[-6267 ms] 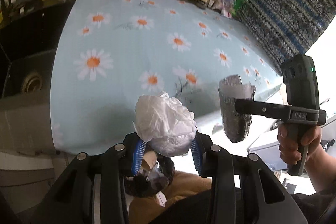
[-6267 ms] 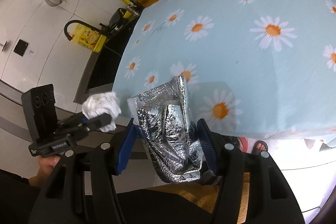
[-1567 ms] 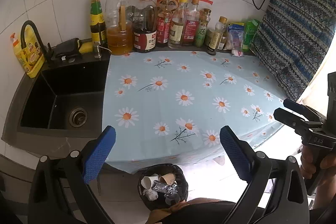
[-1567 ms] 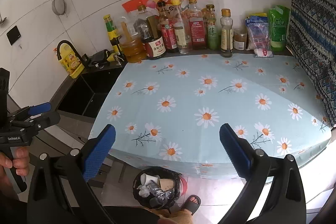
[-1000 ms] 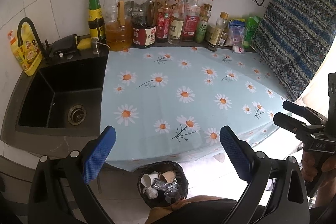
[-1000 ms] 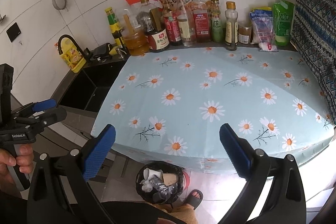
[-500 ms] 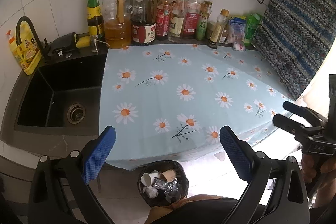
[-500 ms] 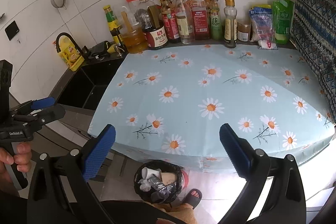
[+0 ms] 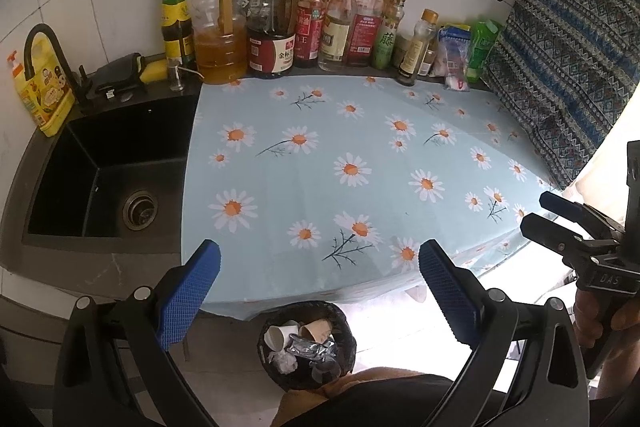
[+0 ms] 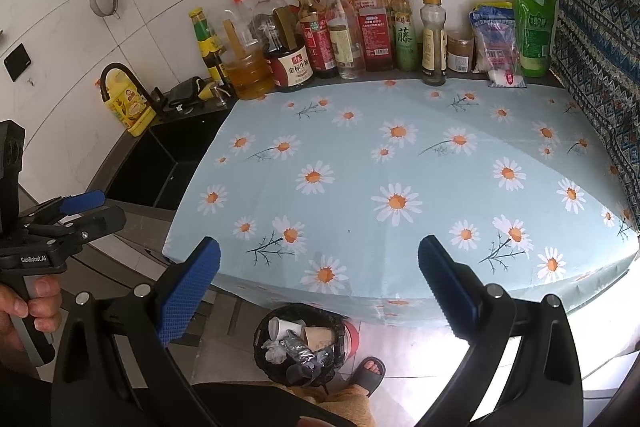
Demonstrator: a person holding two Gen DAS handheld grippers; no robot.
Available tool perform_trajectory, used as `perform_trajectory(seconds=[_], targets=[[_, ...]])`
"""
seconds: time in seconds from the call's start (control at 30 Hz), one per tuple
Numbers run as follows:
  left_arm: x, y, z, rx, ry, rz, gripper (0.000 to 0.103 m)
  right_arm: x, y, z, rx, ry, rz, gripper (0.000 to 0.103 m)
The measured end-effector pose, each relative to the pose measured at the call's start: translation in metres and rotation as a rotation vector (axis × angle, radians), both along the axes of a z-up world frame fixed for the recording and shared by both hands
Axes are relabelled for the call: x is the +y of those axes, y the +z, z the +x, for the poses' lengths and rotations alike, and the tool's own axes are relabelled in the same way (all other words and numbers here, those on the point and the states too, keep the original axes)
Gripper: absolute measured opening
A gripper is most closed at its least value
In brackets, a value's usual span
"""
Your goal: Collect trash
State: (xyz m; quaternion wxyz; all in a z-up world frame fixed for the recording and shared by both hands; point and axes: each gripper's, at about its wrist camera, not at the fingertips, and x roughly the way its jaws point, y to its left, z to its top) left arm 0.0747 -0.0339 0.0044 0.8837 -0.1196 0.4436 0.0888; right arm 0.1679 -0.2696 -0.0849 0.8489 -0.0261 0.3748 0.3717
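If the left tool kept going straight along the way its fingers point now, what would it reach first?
Probably the daisy tablecloth: the open left tool is empty and aims over the table's near edge. Nothing stands on the cloth before the bottles at the wall. Depth is unclear; a flatter path would reach the bottles first.

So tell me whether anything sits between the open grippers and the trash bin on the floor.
Nothing visible does. The trash bin stands on the floor below the table edge, its mouth uncovered, between and beneath the open left gripper. The right gripper is open and empty too.
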Motion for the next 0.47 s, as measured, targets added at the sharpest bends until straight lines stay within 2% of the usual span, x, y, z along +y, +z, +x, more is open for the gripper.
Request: perform_trajectory(seconds=[0.2, 0.47], targets=[[-0.0045, -0.0003, 0.0034, 0.002, -0.018, 0.012, 0.096, 0.0003, -0.0001, 0.0013, 0.002, -0.002, 0.0, 0.098], [0.0021, -0.0033, 0.0065, 0.015, 0.014, -0.001, 0.096, 0.0041, -0.0003, 0.0025, -0.004, 0.006, 0.003, 0.098]])
